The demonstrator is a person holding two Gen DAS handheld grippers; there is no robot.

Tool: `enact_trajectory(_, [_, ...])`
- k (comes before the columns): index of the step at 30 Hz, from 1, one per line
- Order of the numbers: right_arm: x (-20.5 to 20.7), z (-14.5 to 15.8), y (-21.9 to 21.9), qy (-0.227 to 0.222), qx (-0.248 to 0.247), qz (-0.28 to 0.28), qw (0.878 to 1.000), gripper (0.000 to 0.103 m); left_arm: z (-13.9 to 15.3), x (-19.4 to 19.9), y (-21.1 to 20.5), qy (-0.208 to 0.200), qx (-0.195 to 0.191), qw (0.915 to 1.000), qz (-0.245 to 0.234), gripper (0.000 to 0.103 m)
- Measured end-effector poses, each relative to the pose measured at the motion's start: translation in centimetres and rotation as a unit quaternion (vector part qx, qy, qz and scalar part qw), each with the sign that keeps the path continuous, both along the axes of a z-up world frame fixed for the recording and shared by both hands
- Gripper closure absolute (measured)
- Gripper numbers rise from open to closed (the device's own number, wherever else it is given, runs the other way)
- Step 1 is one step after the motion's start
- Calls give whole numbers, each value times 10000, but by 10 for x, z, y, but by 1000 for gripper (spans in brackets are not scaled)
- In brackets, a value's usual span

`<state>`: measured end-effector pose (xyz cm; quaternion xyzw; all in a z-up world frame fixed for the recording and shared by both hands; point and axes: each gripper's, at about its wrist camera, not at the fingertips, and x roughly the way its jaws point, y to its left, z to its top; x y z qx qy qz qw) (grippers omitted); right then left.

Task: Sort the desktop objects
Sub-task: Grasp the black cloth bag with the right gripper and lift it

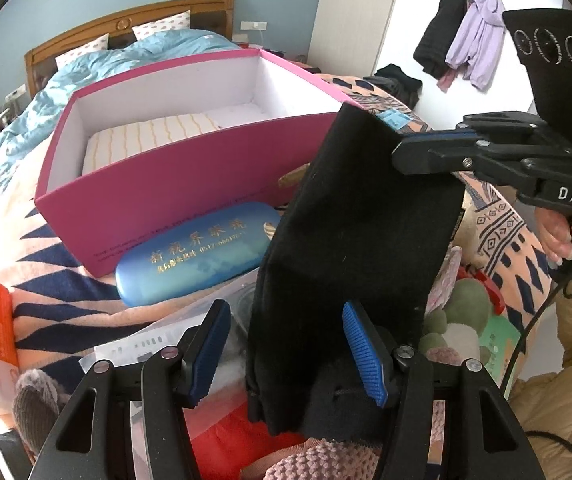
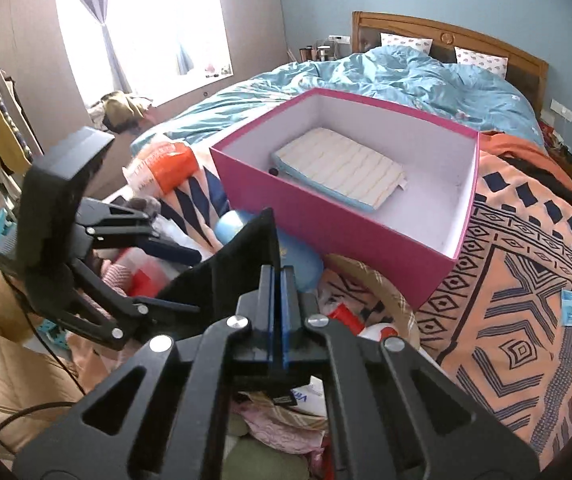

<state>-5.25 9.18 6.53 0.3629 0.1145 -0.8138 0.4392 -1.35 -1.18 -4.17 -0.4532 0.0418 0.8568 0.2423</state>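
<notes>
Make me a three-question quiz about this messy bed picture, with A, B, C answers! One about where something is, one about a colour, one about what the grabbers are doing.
1. Where is the striped folded cloth?
A. inside the pink box
B. on the pillows
C. under the glasses case

2. What colour is the glasses case?
A. green
B. blue
C. white

3. What is the right gripper doing?
A. open over the box
B. pinching the black cloth
C. holding the orange wipes pack

Answers: 1 A, it lies on the box floor. 2 B, blue with gold lettering. 3 B, its fingers are shut on the cloth's top edge; the left gripper stands open around the bottom.
</notes>
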Motion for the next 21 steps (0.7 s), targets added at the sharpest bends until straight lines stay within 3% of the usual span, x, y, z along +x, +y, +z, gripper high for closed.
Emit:
enact_trajectory(7, [2, 8, 5, 22, -183, -93, 9998, 100, 0, -1, 1, 36, -77, 10000, -30, 44])
enact_trajectory(14, [-4, 30, 25, 175, -676, -474, 9964, 100, 5, -6, -10, -21, 184, 9998, 76, 43])
enact_trajectory(21, [-28, 17, 57, -141, -844, -1098, 9903, 100, 0, -4, -13, -256, 382, 9989, 49, 43])
